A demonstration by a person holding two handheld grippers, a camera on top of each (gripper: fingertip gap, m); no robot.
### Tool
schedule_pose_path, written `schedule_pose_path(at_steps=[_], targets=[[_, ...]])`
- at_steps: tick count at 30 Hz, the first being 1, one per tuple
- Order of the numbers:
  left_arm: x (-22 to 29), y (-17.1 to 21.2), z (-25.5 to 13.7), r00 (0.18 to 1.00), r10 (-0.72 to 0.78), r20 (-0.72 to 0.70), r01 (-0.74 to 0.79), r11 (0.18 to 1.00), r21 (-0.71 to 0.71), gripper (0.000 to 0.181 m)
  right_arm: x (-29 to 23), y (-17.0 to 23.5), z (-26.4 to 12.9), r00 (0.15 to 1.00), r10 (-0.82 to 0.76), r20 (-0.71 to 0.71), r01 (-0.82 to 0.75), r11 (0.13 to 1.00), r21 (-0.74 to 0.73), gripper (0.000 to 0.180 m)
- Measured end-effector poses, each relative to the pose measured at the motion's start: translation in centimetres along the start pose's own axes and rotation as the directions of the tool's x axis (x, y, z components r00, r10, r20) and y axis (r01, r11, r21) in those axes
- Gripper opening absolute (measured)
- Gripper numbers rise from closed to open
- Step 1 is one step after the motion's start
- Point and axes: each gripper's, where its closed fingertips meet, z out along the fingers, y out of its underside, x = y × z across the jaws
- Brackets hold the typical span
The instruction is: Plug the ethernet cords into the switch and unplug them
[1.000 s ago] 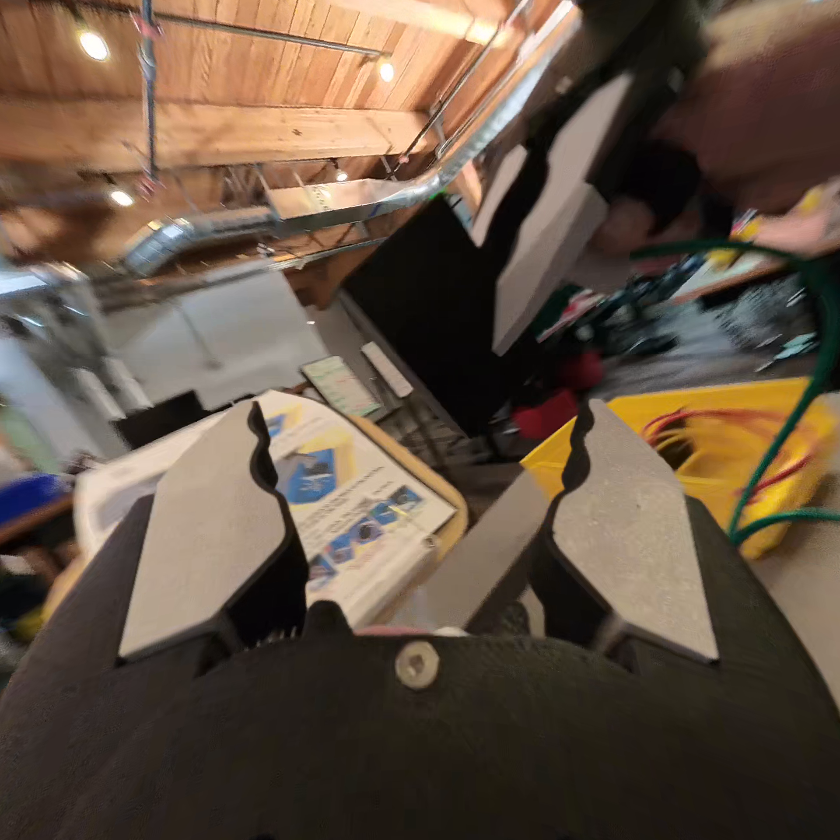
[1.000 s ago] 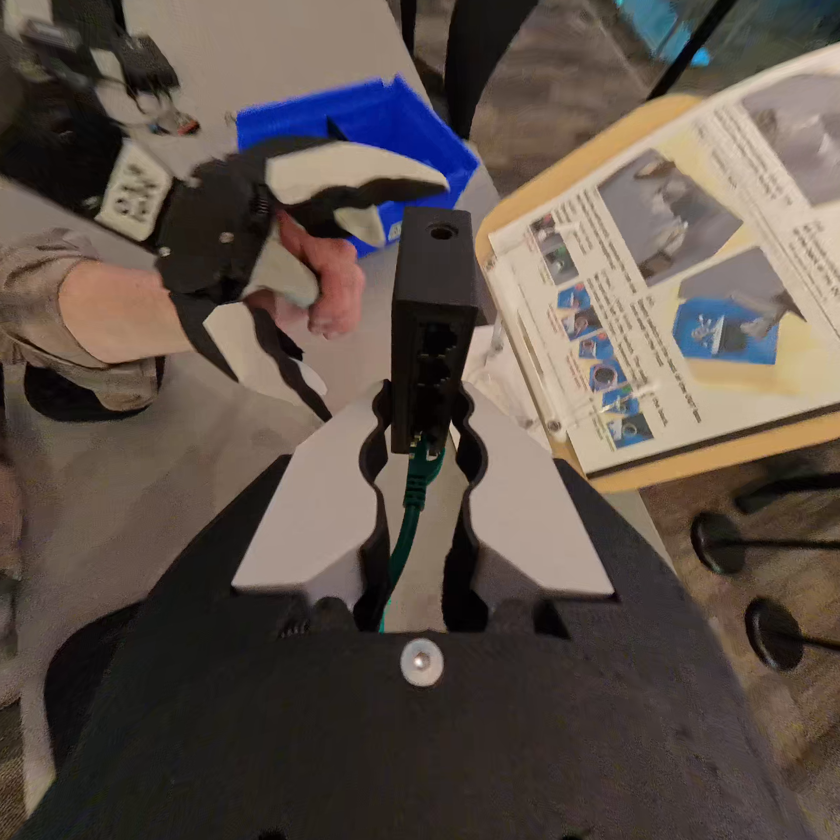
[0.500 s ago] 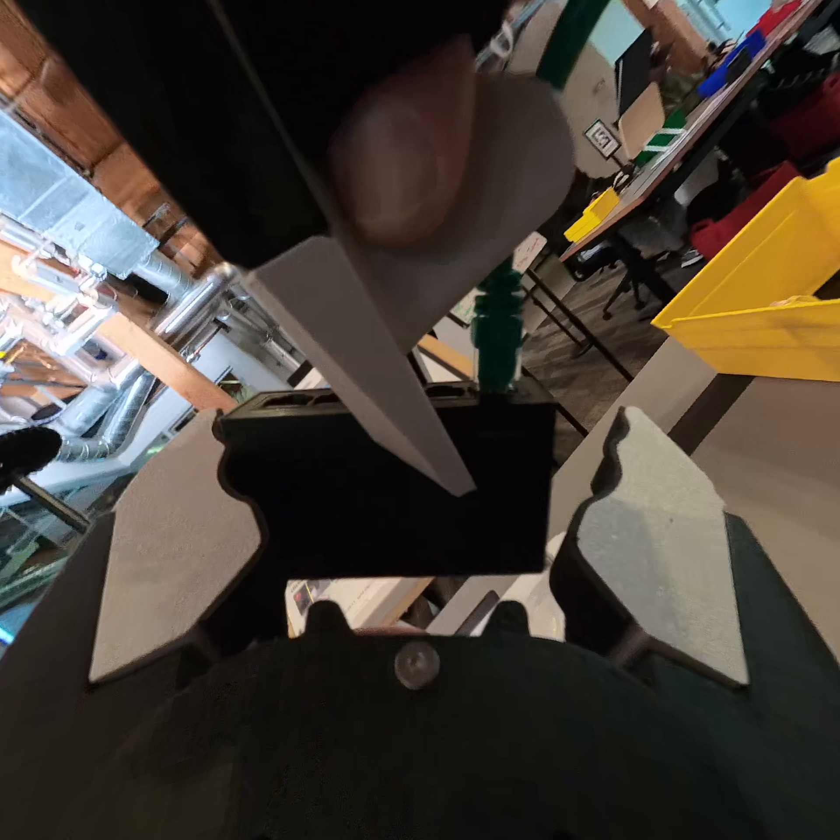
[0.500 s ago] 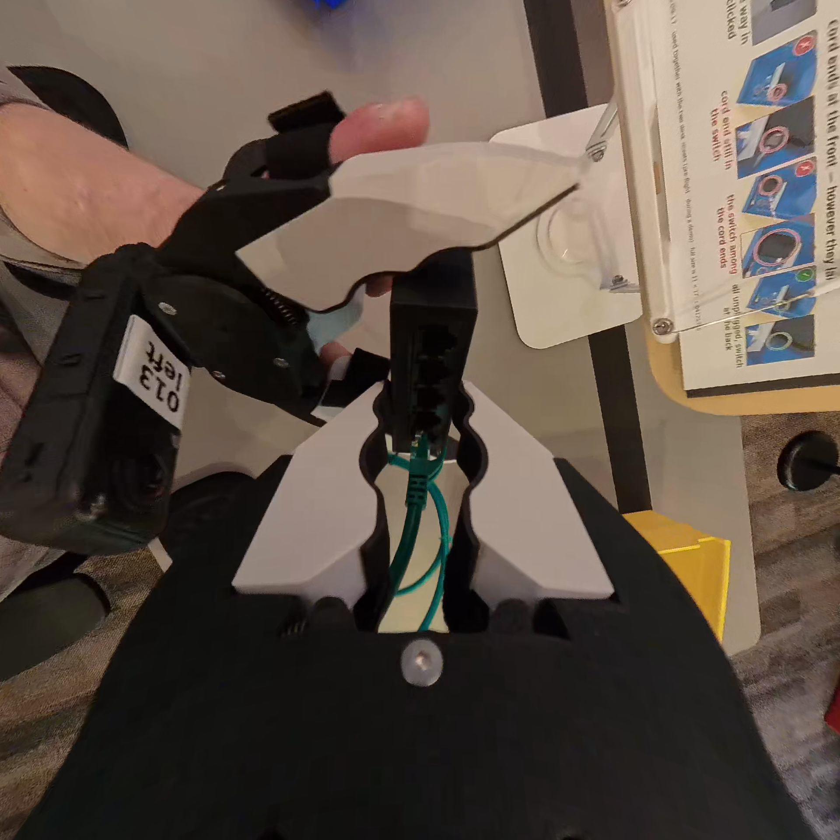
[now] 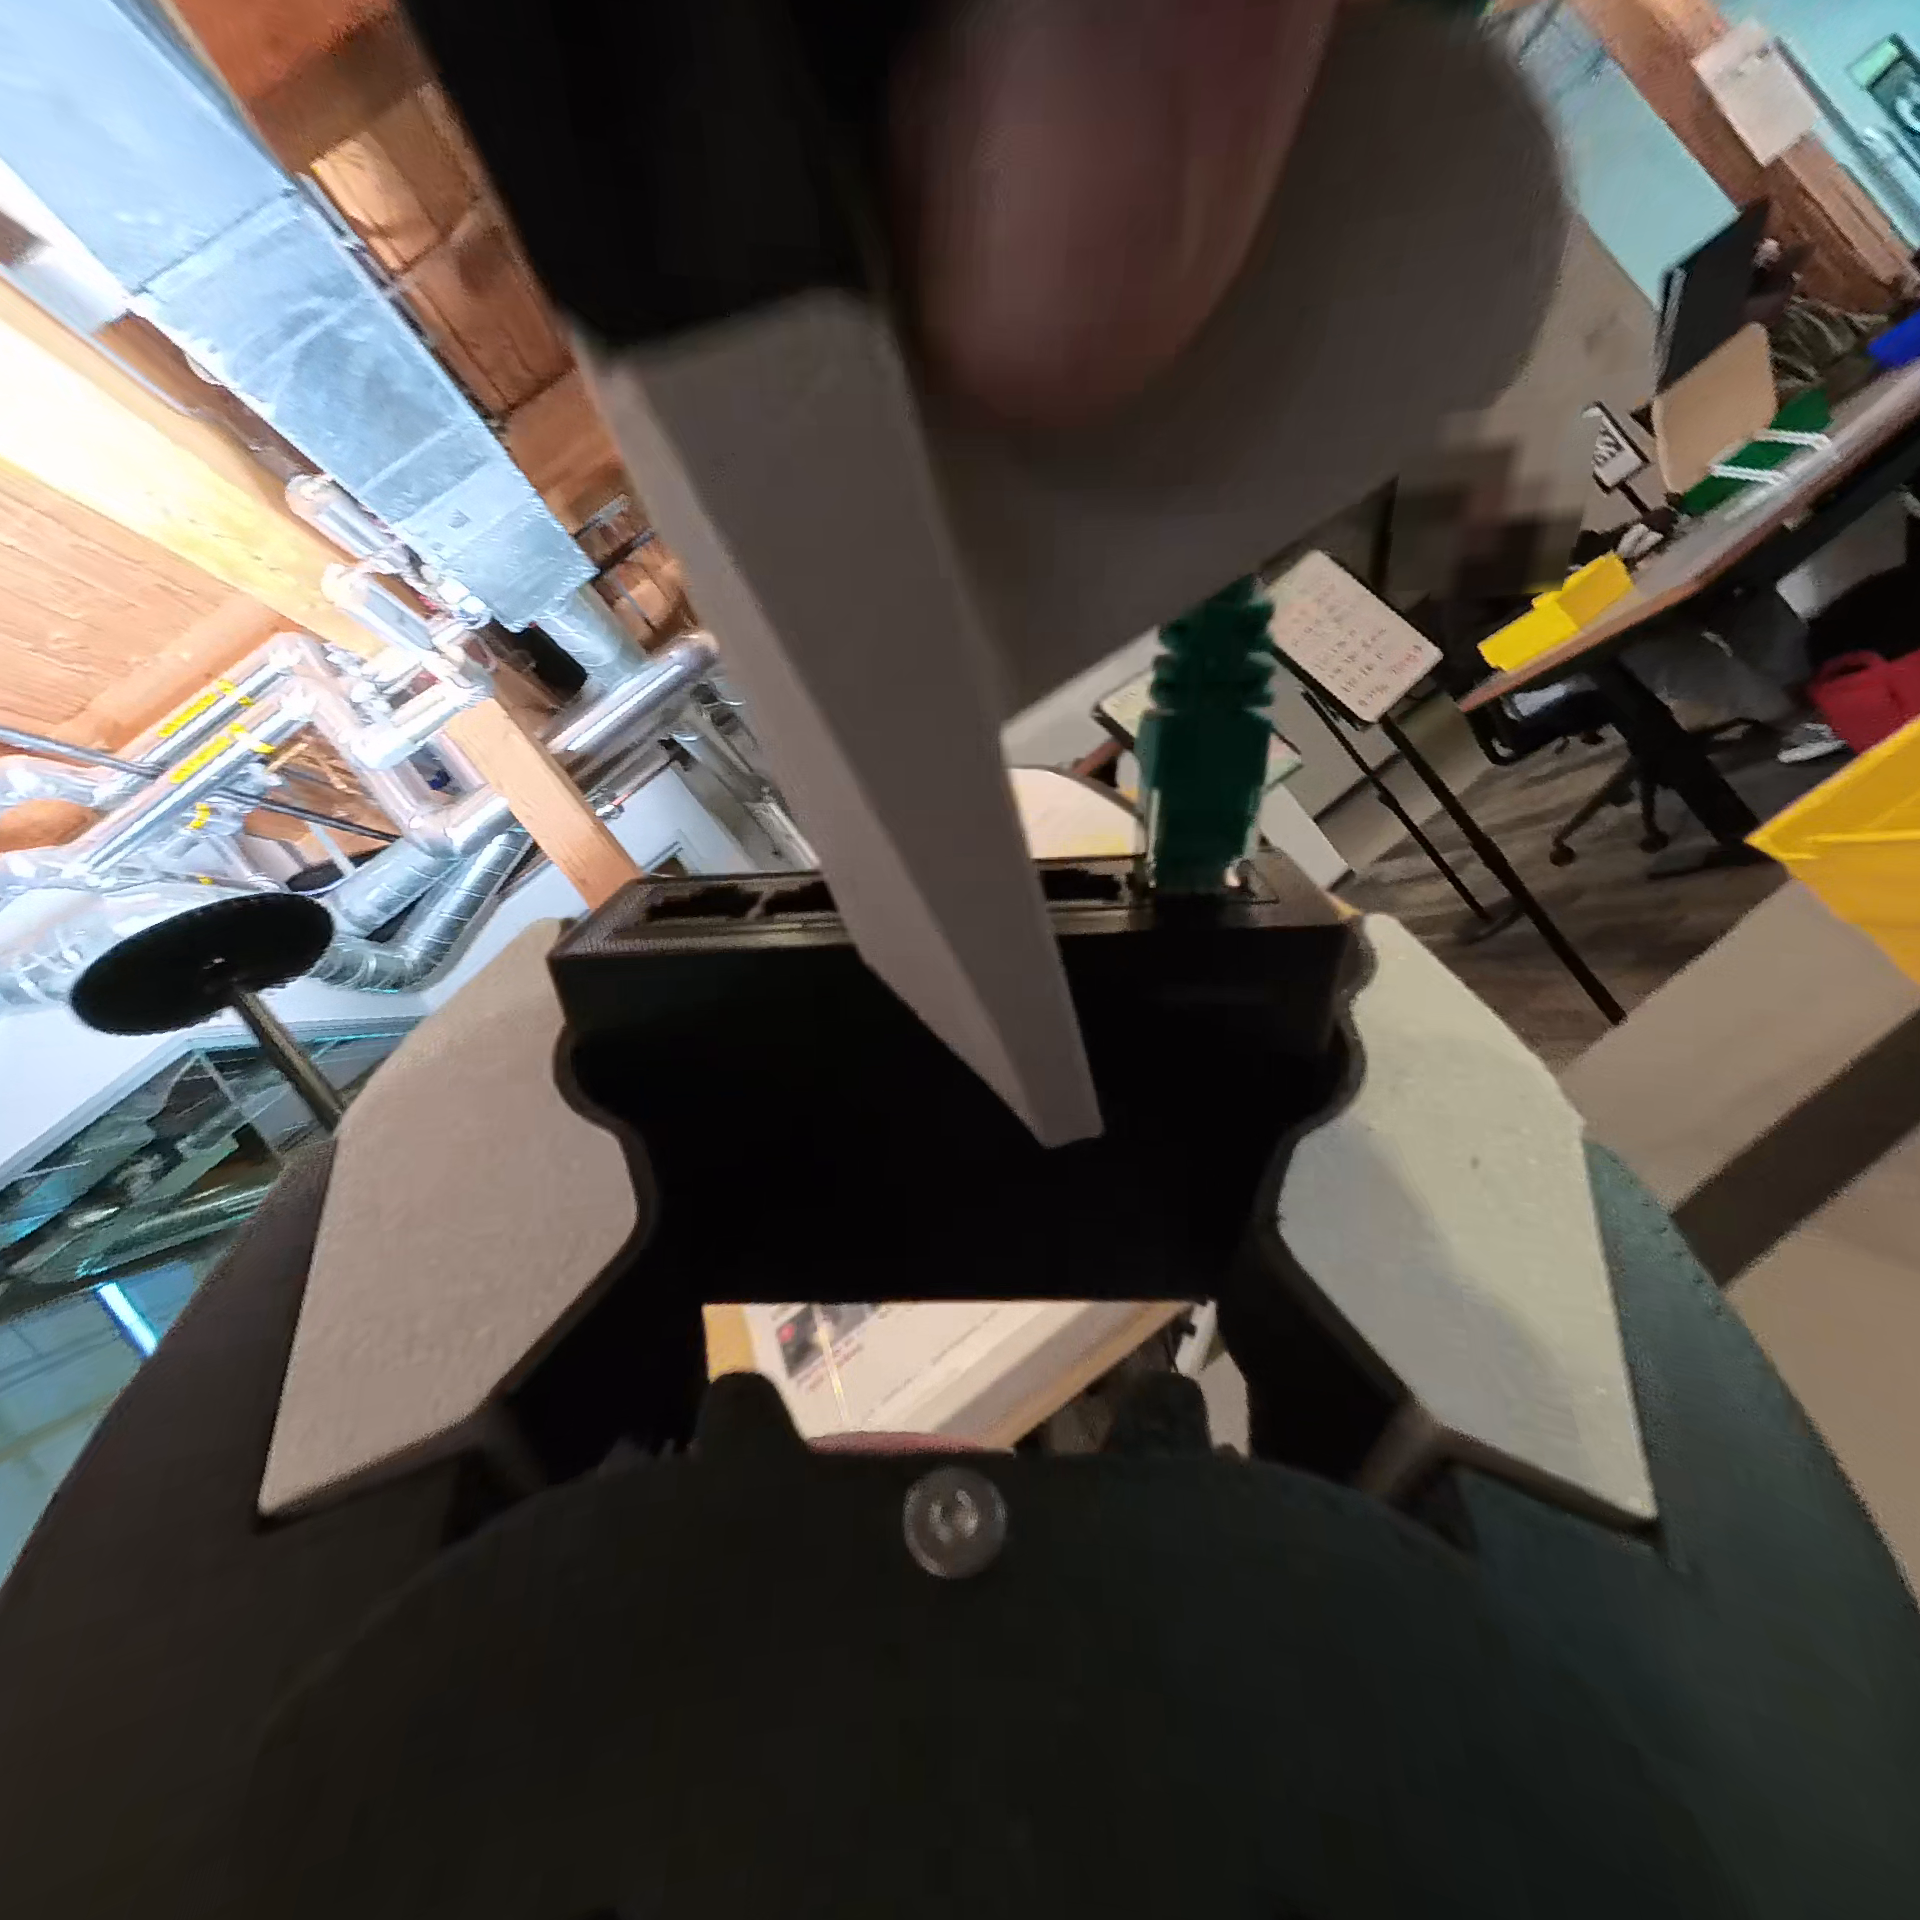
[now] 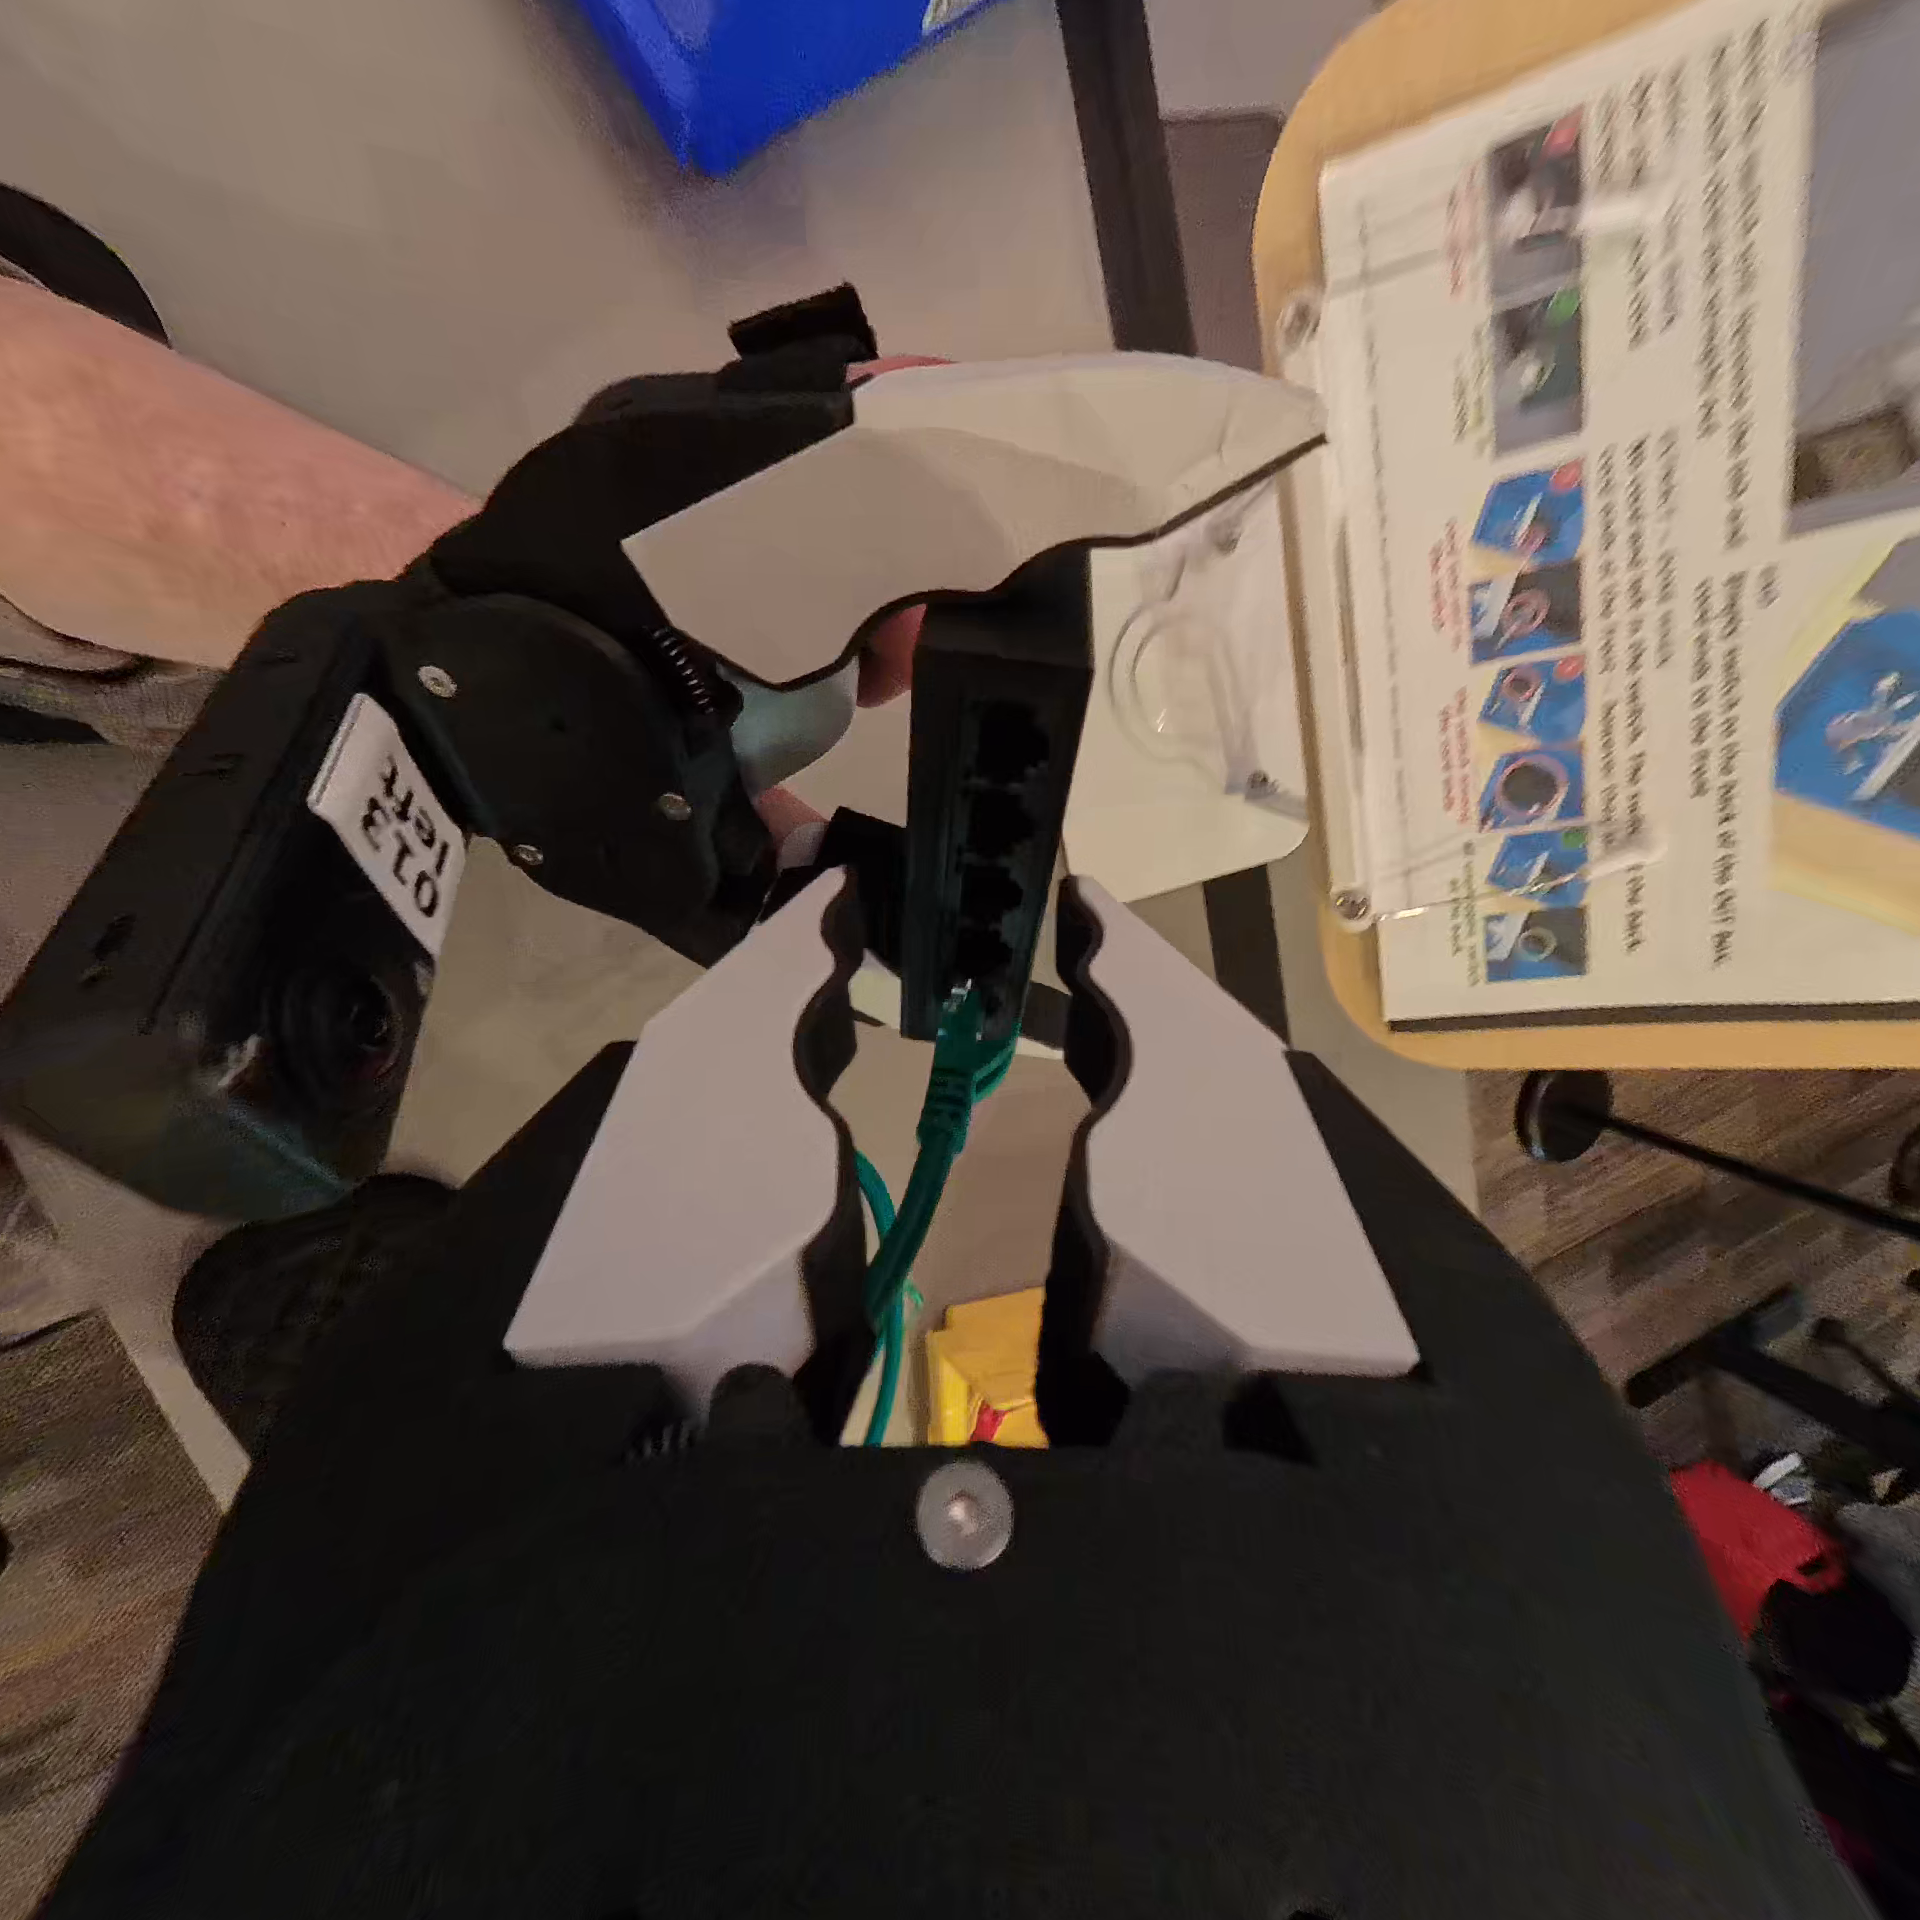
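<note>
Presently my left gripper (image 5: 951, 1049) clamps the black switch (image 5: 935, 1091) by its ends; my right gripper (image 6: 961, 987) stands loosened around its lower end, gripping nothing. One green ethernet cord (image 6: 940, 1112) sits plugged in (end port). Four ports empty; unplugging remains.

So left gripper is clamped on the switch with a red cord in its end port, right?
Not red: the cord is green, per the right wrist view. The left gripper is clamped on the switch, cord in its end port.
</note>
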Motion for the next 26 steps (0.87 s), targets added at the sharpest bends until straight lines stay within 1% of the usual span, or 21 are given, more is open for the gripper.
schedule_pose_path(at_steps=[1, 2, 3, 5, 7, 9, 12, 13, 16, 19, 21, 24, 26], targets=[[-1.1, 0.0, -0.1, 1.000, -0.014, 0.025, 0.014, 1.000, 0.007, 0.129, -0.2, -0.9, -0.6, 1.000, -0.012, -0.015, 0.012, 1.000, 0.026, 0.040], [-2.4, 0.0, -0.2, 0.998, -0.029, 0.051, 0.028, 0.999, 0.020, 0.133, -0.4, -2.0, -1.4, 0.999, -0.024, -0.032, 0.026, 0.998, 0.065, 0.043], [-3.7, -0.1, -0.3, 0.996, -0.031, 0.083, 0.029, 0.999, 0.029, 0.129, -0.7, -3.2, -2.2, 0.998, -0.034, -0.046, 0.039, 0.993, 0.113, 0.046], [-6.7, -0.2, -0.8, 0.988, -0.033, 0.152, 0.024, 0.998, 0.059, 0.129, -1.4, -5.7, -4.3, 0.997, -0.043, -0.059, 0.055, 0.972, 0.230, 0.052], [-9.8, 0.1, -1.4, 0.974, -0.053, 0.220, 0.039, 0.997, 0.067, 0.129, -2.2, -7.9, -7.0, 0.997, -0.041, -0.059, 0.060, 0.930, 0.362, 0.050], [-12.2, -0.3, -2.4, 0.964, -0.077, 0.256, 0.046, 0.991, 0.125, 0.129, -2.4, -9.4, -9.5, 0.996, -0.033, -0.082, 0.067, 0.887, 0.457, 0.047], [-14.3, -1.2, -3.5, 0.960, -0.100, 0.262, 0.047, 0.978, 0.202, 0.128, -3.0, -10.4, -12.2, 0.997, -0.017, -0.069, 0.053, 0.832, 0.553, 0.042], [-14.9, -1.4, -3.8, 0.955, -0.093, 0.281, 0.034, 0.977, 0.210, 0.128, -3.3, -10.6, -12.7, 0.997, -0.016, -0.070, 0.053, 0.817, 0.574, 0.044], [-15.6, -2.3, -4.4, 0.954, -0.086, 0.286, 0.017, 0.971, 0.238, 0.128, -4.9, -10.9, -11.5, 0.998, -0.050, -0.039, 0.063, 0.833, 0.550, 0.052], [-15.6, -2.9, -4.6, 0.956, -0.076, 0.285, 0.003, 0.968, 0.250, 0.128, -5.4, -11.7, -9.8, 0.997, -0.073, 0.000, 0.062, 0.845, 0.532, 0.054], [-15.4, -3.6, -4.9, 0.958, -0.069, 0.279, -0.009, 0.964, 0.267, 0.128, -5.3, -12.8, -9.6, 0.996, -0.068, 0.061, 0.022, 0.823, 0.568, 0.054], [-14.9, -4.4, -5.2, 0.964, -0.080, 0.255, -0.004, 0.950, 0.312, 0.128, -4.6, -13.7, -9.0, 0.987, -0.087, 0.135, -0.002, 0.834, 0.552, 0.069], [-14.5, -5.1, -5.3, 0.969, -0.089, 0.229, 0.005, 0.940, 0.340, 0.131, -4.7, -13.1, -7.4, 0.967, -0.114, 0.226, -0.003, 0.887, 0.461, 0.089]])
